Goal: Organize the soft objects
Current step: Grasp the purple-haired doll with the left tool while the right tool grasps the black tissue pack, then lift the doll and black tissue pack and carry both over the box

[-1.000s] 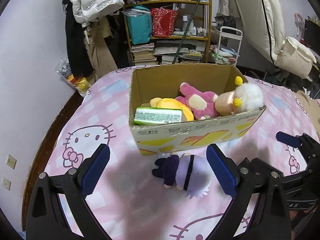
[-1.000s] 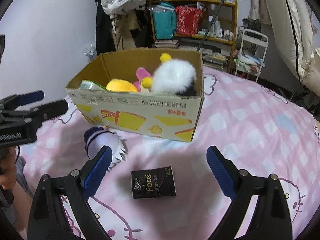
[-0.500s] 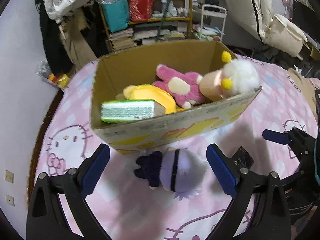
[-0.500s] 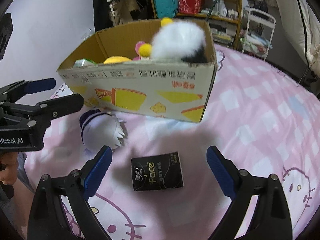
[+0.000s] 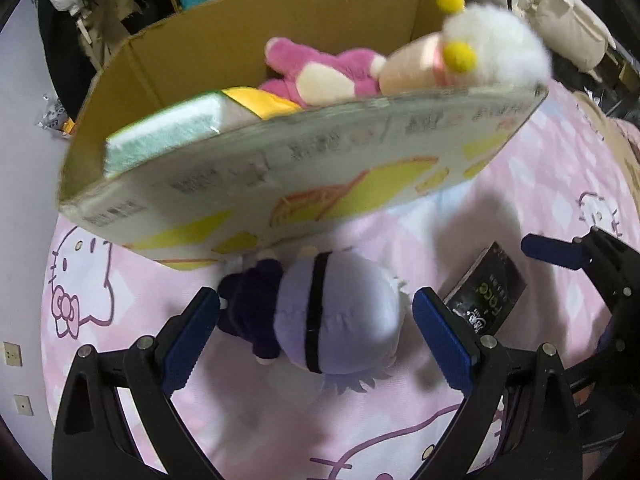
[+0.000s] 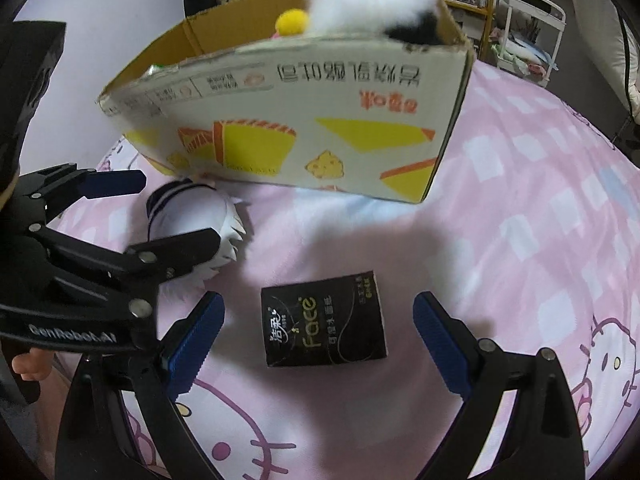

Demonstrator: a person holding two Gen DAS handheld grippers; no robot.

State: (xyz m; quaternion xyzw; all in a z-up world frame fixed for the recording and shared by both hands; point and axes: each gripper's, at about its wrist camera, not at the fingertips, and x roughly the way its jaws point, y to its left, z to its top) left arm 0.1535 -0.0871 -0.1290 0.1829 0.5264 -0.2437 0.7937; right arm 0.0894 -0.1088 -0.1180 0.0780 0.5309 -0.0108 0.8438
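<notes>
Both grasps pending: the left gripper (image 5: 316,320) straddles the doll (image 5: 332,320) unclenched, the right gripper (image 6: 318,334) gapes around the pack (image 6: 324,320); each must close, then lift to the box (image 6: 304,120).

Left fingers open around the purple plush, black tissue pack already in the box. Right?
Not quite. The black tissue pack lies on the bedsheet outside the box, as the right wrist view shows. The left gripper does straddle the purple plush, open.

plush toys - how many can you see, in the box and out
3, perhaps more hidden in the cardboard box: the pink plush and the white fluffy plush inside it, and the purple plush on the bedsheet in front.
</notes>
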